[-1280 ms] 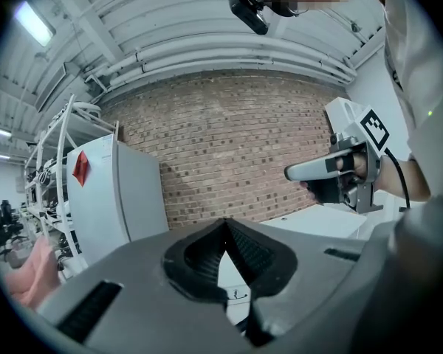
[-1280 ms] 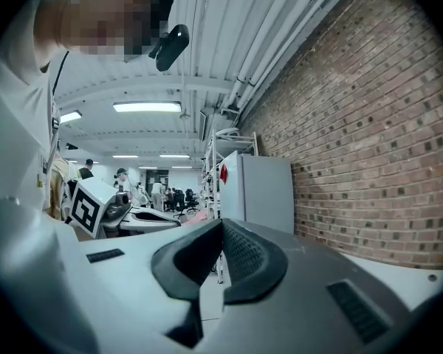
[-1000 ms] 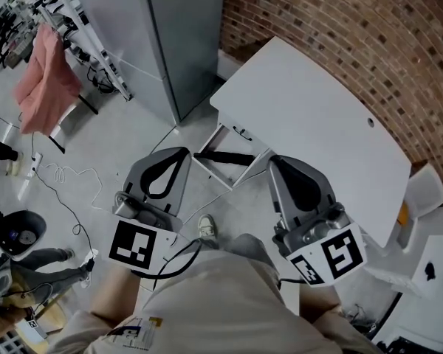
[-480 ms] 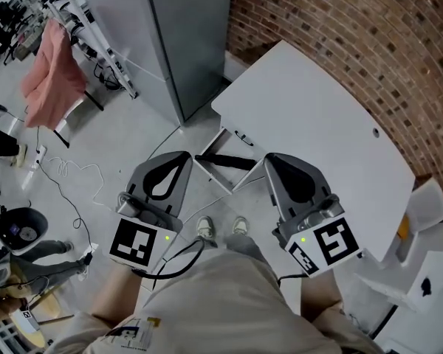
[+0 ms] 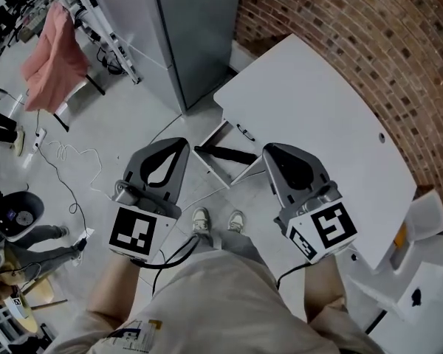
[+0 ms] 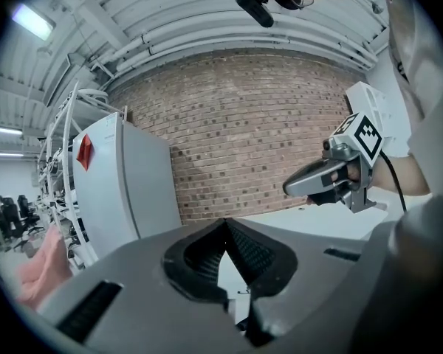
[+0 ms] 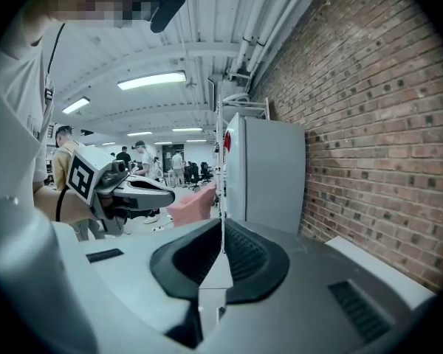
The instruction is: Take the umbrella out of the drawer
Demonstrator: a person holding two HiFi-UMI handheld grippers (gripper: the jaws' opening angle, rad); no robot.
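Looking down past left tongs (image 5: pixel 180 144) and right tongs (image 5: pixel 269 150), held side by side above the floor (image 5: pixel 118 124), just short of the white desk (image 5: pixel 317 124). Checked each one's own camera: clamped fully shut, tip to tip, with nothing pinched in either.

Can spot the open drawer (image 5: pixel 213 169) sticking out from under the desk edge, right between the two tips. Can make out the umbrella (image 5: pixel 223 153) in there as a thin dark bar lying crosswise, untouched by either tongs. Can't see its right end, tucked behind the right tongs, and way too small to tell handle from tip. Losing the back of the drawer under the desktop too.

Getting only brick wall (image 6: pixel 244 124), a grey cabinet (image 6: pixel 133 190) and the opposite tongs from the two side cameras, with the bottom of each shot filled by grey tongs body. Also catching a pair of shoes (image 5: pixel 218 221) just below the drawer.
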